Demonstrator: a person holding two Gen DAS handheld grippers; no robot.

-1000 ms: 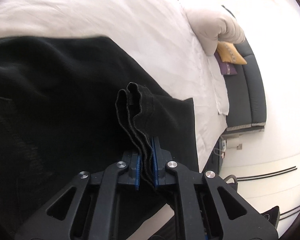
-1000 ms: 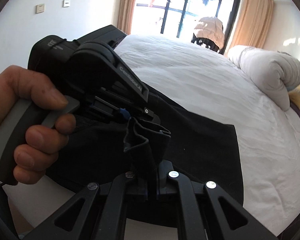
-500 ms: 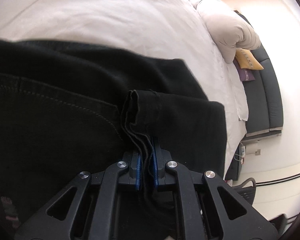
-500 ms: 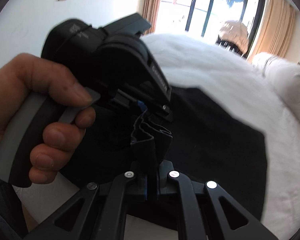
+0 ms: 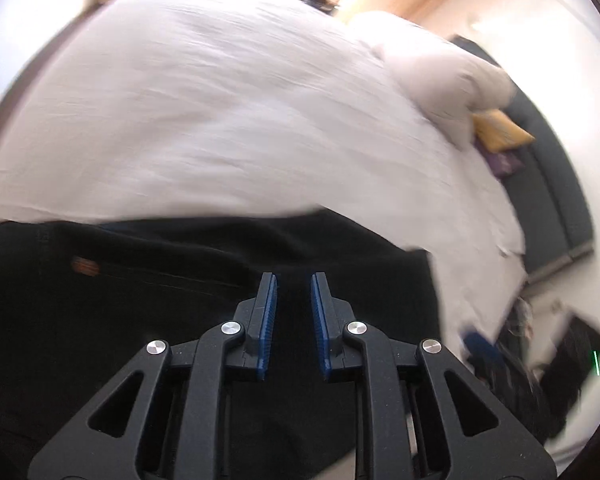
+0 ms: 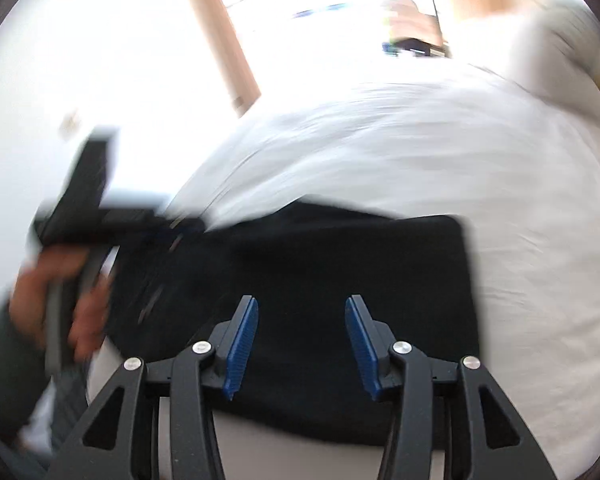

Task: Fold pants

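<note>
Both views are smeared by motion blur, so fine detail is hard to read. The black pants (image 5: 188, 304) lie flat on the white bed (image 5: 220, 120), near its front edge; in the left wrist view their lower part is hidden behind the tool frame and their left side runs out of the picture. A small brownish patch on the fabric there is too blurred to identify. The left tool (image 5: 293, 288) hovers over the pants with its blue pads parted and nothing between them. The right tool (image 6: 301, 316) is spread wider, also empty, above the pants (image 6: 340, 264).

Only the right wrist view shows the left hand (image 6: 60, 312), a blurred shape gripping its handle at the left. Only the left wrist view shows a yellow cushion (image 5: 500, 136) beside a white pillow (image 5: 440, 76), and a dark sofa (image 5: 548, 196) beyond the bed.
</note>
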